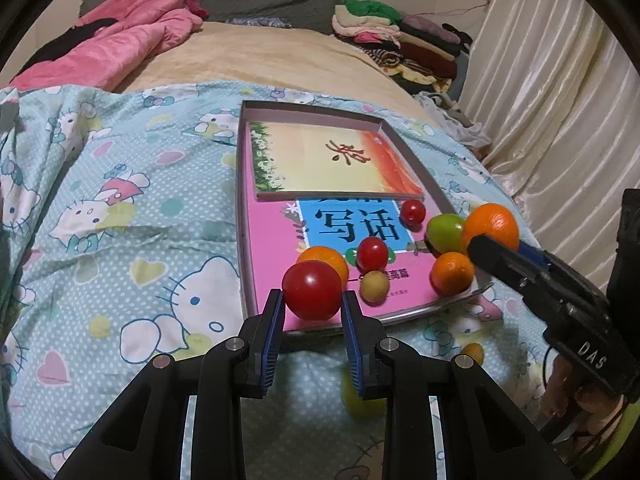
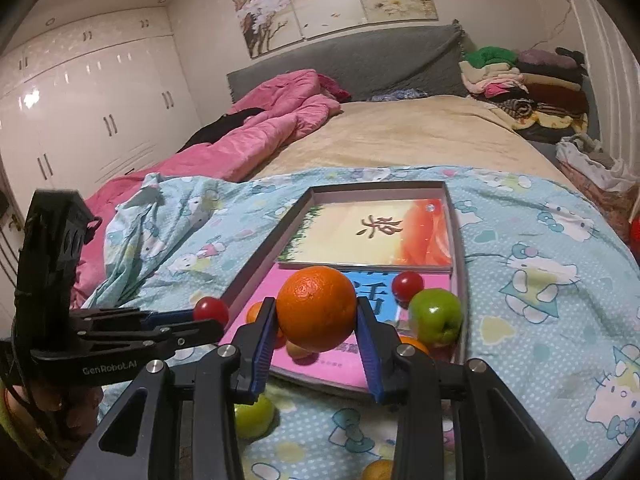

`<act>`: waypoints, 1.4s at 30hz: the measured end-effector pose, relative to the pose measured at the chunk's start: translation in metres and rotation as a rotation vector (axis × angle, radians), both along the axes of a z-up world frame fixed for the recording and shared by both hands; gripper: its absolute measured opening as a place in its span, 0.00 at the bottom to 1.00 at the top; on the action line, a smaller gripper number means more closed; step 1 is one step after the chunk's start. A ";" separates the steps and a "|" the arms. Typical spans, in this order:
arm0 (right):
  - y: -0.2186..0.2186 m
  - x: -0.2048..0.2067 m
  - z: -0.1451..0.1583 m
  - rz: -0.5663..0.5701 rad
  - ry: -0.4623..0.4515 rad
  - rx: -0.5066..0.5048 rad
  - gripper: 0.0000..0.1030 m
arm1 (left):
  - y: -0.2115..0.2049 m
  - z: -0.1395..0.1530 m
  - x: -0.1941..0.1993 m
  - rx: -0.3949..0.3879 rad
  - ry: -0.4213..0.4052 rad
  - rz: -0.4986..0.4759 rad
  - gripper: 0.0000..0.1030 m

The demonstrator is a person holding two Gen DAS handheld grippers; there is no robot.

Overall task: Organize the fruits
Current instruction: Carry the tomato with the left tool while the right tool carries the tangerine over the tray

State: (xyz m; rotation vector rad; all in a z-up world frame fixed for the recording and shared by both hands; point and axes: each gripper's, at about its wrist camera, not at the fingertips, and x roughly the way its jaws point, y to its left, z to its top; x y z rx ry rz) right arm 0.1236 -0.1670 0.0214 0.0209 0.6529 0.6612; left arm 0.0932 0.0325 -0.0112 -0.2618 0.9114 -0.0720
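A shallow box tray (image 1: 242,208) lined with books lies on the bed. My left gripper (image 1: 312,300) is shut on a red tomato (image 1: 311,290), held above the tray's near left corner. My right gripper (image 2: 317,316) is shut on a large orange (image 2: 317,308), also seen in the left wrist view (image 1: 493,225), above the tray's near right end. In the tray lie a green apple (image 1: 443,232), two small tomatoes (image 1: 372,254) (image 1: 413,212), two oranges (image 1: 452,273) (image 1: 326,259) and a small yellowish fruit (image 1: 374,287).
A green apple (image 2: 254,416) and a small orange fruit (image 1: 472,353) lie on the Hello Kitty sheet (image 1: 120,200) in front of the tray. A pink quilt (image 1: 120,32) and stacked clothes (image 1: 396,36) sit at the bed's far end. Curtains (image 1: 560,80) hang on the right.
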 end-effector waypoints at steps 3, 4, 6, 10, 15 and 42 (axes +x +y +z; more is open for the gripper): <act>-0.001 0.004 -0.004 -0.019 0.011 -0.020 0.37 | 0.000 -0.004 0.002 0.010 0.009 0.004 0.29; 0.000 0.006 -0.006 -0.022 0.016 -0.031 0.37 | -0.001 -0.005 0.002 0.012 0.013 0.005 0.29; 0.001 0.007 -0.009 -0.031 0.019 -0.049 0.37 | -0.001 -0.008 0.004 0.023 0.021 0.006 0.29; 0.005 0.009 -0.015 -0.029 0.024 -0.082 0.37 | -0.002 -0.012 0.006 0.037 0.027 0.006 0.29; 0.010 0.010 -0.018 -0.023 0.011 -0.110 0.37 | -0.003 -0.014 0.009 0.048 0.027 0.004 0.29; 0.036 0.013 -0.037 0.032 0.007 -0.233 0.37 | -0.003 -0.019 0.016 0.088 0.026 0.003 0.29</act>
